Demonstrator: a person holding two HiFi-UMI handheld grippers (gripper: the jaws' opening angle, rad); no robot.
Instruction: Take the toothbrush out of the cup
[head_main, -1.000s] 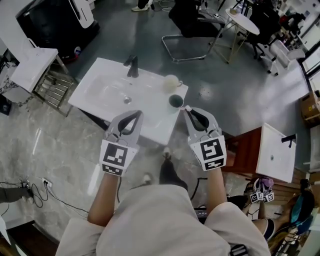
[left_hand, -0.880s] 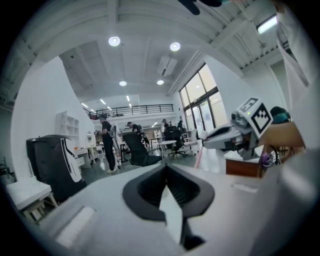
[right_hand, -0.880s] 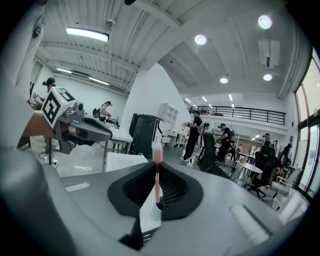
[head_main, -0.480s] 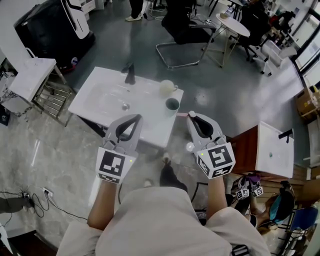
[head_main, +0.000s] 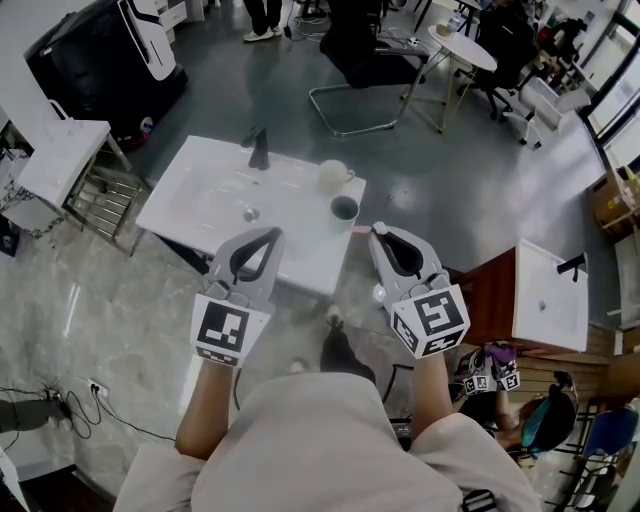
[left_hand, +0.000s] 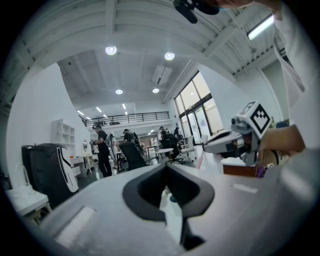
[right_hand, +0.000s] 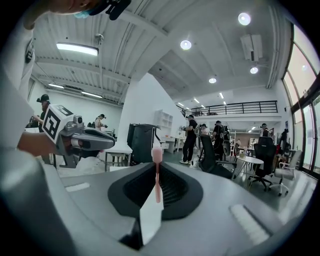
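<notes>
A dark green cup (head_main: 344, 208) stands near the right edge of the white sink top (head_main: 300, 250). My right gripper (head_main: 379, 231) hangs just right of and nearer than the cup, off the sink's edge. It is shut on a pink toothbrush (right_hand: 157, 172), whose head (head_main: 377, 227) sticks out past the tips, clear of the cup. The brush stands upright between the right gripper's (right_hand: 157, 164) shut jaws. My left gripper (head_main: 271, 233) is over the front of the sink top, and its jaws (left_hand: 166, 168) are shut with nothing in them. The cup (left_hand: 172, 199) shows below them.
A white mug (head_main: 335, 175) and a black faucet (head_main: 259, 150) stand further back on the sink. A second white sink (head_main: 548, 305) on a wooden stand is at the right. A metal chair frame (head_main: 360, 105), a small white table (head_main: 60, 160) and people lie beyond.
Over the last second my right gripper, holding the toothbrush, has drawn slightly back from the green cup. The view has shifted a little; the left gripper keeps its place.
</notes>
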